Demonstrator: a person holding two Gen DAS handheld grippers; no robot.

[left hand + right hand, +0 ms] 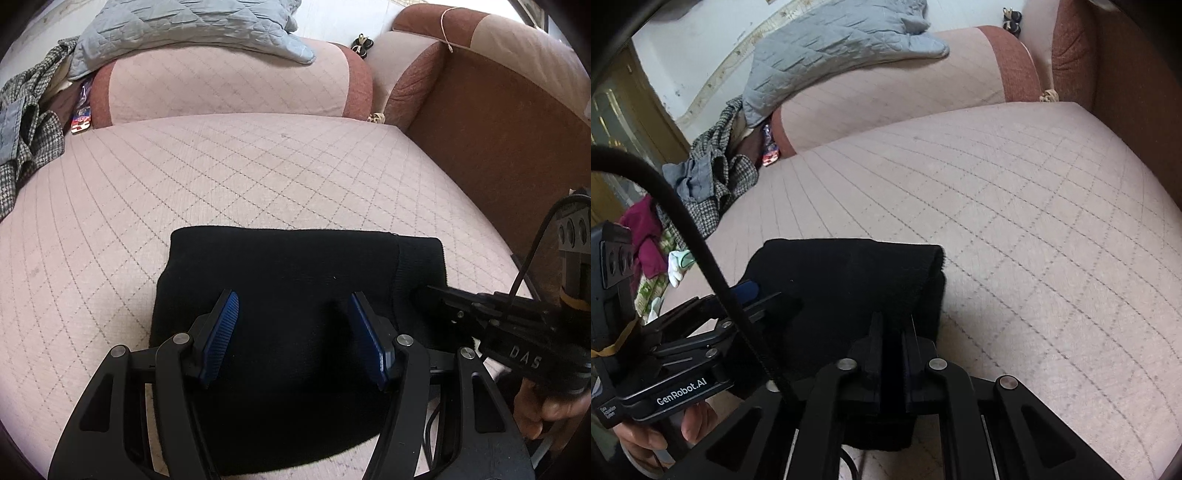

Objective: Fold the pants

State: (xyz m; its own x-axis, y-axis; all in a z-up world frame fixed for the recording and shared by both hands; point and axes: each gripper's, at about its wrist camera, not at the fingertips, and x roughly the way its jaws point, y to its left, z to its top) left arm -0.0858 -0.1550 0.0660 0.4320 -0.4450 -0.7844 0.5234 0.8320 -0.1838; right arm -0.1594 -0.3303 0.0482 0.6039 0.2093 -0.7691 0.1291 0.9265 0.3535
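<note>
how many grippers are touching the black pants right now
1 for certain. The right gripper is shut on the folded black knit pants at their right edge; the open left gripper hovers above them, contact unclear.

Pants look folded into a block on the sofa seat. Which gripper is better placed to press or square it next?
Left. The left gripper hangs open over the middle of the black pants. The right gripper is shut at their right edge.
</note>
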